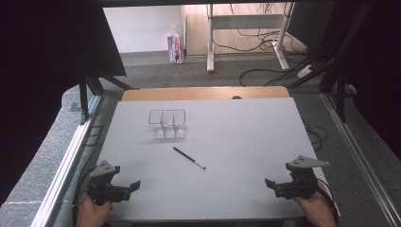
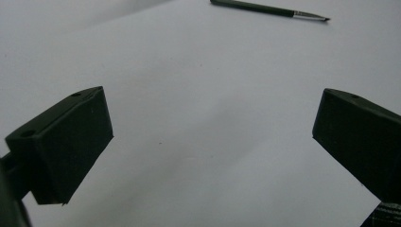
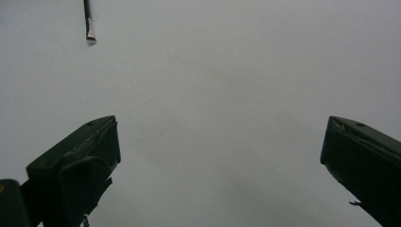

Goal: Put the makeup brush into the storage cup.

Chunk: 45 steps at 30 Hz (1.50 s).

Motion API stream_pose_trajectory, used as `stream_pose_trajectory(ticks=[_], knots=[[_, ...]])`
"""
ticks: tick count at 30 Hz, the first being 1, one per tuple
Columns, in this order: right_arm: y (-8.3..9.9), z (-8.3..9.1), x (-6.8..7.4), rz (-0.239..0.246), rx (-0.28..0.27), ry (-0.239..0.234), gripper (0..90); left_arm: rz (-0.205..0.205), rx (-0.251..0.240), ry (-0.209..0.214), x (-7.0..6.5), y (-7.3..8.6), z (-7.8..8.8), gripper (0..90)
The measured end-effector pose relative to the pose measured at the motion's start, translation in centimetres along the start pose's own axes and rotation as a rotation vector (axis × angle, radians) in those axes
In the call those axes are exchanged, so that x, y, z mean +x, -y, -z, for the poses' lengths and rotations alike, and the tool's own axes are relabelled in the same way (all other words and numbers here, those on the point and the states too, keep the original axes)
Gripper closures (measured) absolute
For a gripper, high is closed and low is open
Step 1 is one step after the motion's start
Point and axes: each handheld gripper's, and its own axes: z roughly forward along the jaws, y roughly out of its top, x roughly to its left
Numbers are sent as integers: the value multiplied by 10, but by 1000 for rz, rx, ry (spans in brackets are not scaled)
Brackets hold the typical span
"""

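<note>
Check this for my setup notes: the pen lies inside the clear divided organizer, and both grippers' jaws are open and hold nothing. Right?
Not quite. In the high view the pen lies on the table, in front of the clear organizer, apart from it. Both grippers' jaws are indeed open and hold nothing.

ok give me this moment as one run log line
left gripper: open, empty | right gripper: open, empty | pen: flat mid-table between them, untouched | clear divided organizer: beyond pen, looks empty | phase: nothing grasped yet
</note>
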Motion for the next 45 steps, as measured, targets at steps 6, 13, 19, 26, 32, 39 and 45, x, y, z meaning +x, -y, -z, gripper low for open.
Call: stream_pose_trajectory(ticks=[6, 13, 19, 26, 32, 39, 45], knots=[[0, -3, 3, 12, 26, -8, 0, -33, 17, -15, -4, -1, -2, 0], [-1, -4, 2, 10, 30, -6, 0, -21, 16, -29, -1, -1, -2, 0], [-2, -7, 3, 18, 35, -14, 0, -31, 16, -51, 0, 0, 0, 0], [-2, -8, 4, 26, 39, -17, 0, -35, 13, -55, 1, -2, 1, 0], [-2, -7, 4, 30, 37, -25, 0, -53, 9, -50, 0, -6, 1, 0], [-2, -8, 5, 34, 43, -27, 0, -63, 14, -45, -1, -13, -2, 0], [-2, -8, 6, 43, 48, -22, 0, -73, 37, -36, -2, -17, -6, 0]])
